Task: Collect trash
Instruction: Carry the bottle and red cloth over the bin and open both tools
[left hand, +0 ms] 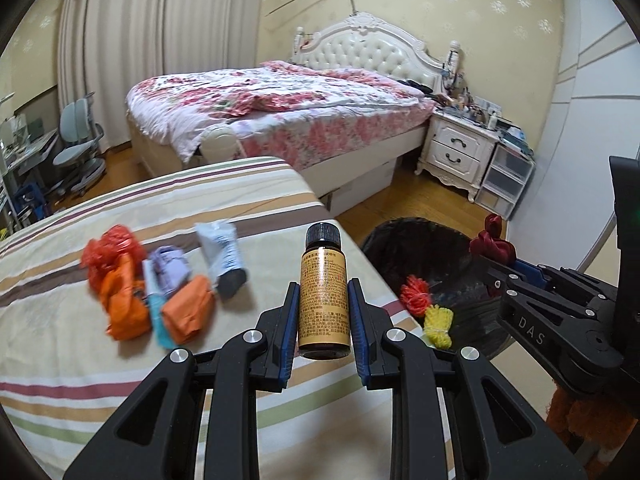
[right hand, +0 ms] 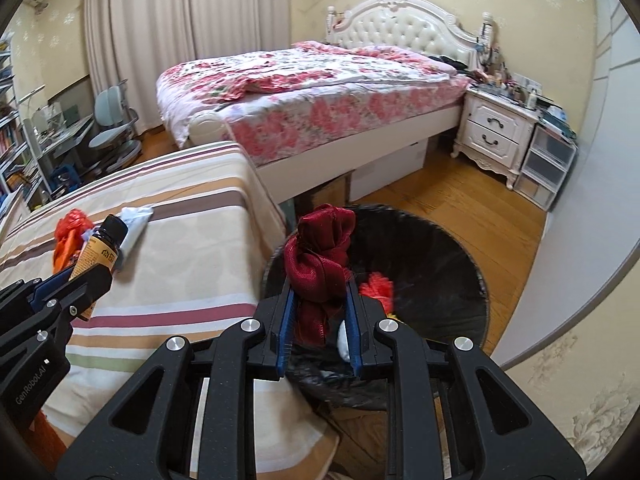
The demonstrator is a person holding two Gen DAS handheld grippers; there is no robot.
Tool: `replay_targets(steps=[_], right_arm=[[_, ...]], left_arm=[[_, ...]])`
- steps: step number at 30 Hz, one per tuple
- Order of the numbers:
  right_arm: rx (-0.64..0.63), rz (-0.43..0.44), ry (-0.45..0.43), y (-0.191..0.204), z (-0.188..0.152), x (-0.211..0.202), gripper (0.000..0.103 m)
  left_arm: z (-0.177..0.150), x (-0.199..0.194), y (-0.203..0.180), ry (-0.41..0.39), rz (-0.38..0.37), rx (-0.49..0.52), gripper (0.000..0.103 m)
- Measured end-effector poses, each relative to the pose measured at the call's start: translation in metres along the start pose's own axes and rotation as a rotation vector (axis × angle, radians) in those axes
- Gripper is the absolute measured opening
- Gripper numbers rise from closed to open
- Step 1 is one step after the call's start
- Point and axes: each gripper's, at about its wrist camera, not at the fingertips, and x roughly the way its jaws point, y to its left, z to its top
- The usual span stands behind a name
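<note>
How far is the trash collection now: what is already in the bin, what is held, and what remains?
Done: red and yellow mesh bundles lie in the black-lined bin. In hand: left gripper holds a brown bottle; right gripper holds a dark red mesh bundle over the bin. Left: orange bags, tubes on the striped table.

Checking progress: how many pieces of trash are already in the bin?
3 visible in the bin: red mesh ball, yellow mesh ball, a white scrap. More may be hidden.

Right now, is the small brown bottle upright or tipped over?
Upright. The bottle stands between the left hand-held gripper pads, black cap on top, label running vertically.
</note>
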Motion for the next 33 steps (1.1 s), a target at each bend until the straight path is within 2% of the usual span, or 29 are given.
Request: replay_targets(steps=[8, 20, 33], right_arm=[[0.035, -0.029, 0.015, -0.029, 0.002, 0.015, 0.022], [0.078, -0.043, 0.039, -0.055, 0.000, 0.033, 0.022], [0.105, -0.056, 0.054, -0.071, 0.002, 0.047, 0.023]], left_arm=[[0.012, 0.033, -0.032, 0.026, -0.023, 0.042, 0.025], [0.020, 0.068, -0.064, 0.048, -0.019, 0.107, 0.025], [0.019, 0.086, -0.073, 0.072, -0.016, 0.124, 0.025]])
